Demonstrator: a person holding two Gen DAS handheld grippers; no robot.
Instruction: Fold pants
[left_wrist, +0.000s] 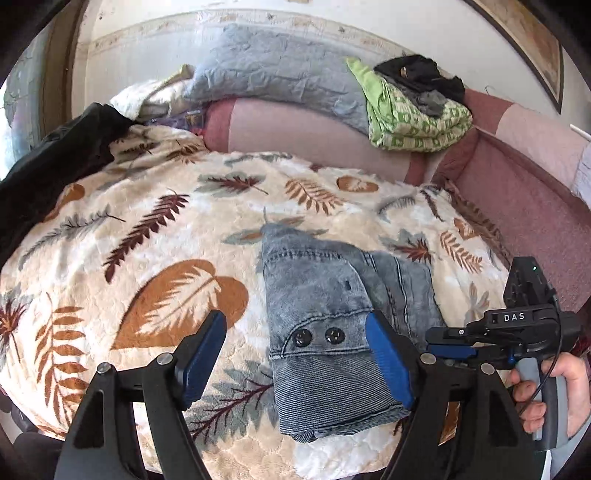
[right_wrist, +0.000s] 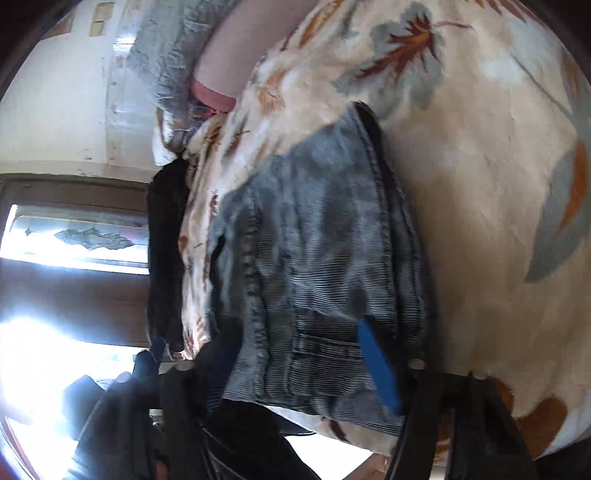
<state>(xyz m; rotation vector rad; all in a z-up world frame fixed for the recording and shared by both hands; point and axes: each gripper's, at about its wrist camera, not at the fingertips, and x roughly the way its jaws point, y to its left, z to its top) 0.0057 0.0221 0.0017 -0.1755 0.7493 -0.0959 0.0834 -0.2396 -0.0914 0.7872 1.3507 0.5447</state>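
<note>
I had the pants (left_wrist: 332, 332) folded into a bundle on the blanket (left_wrist: 147, 236) near the bed's front edge. My left gripper (left_wrist: 295, 354) hung over them, jaws spread wide, gripping nothing. My right gripper (left_wrist: 448, 345) sat at their right side; whether its jaws were clenched, I couldn't tell

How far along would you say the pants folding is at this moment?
Mostly done: the pants lie as a compact folded bundle on the blanket. In hand: the left gripper is open around the bundle; the right gripper sits at its edge, grip unclear. Left: perhaps a final tidy and letting go.
</note>
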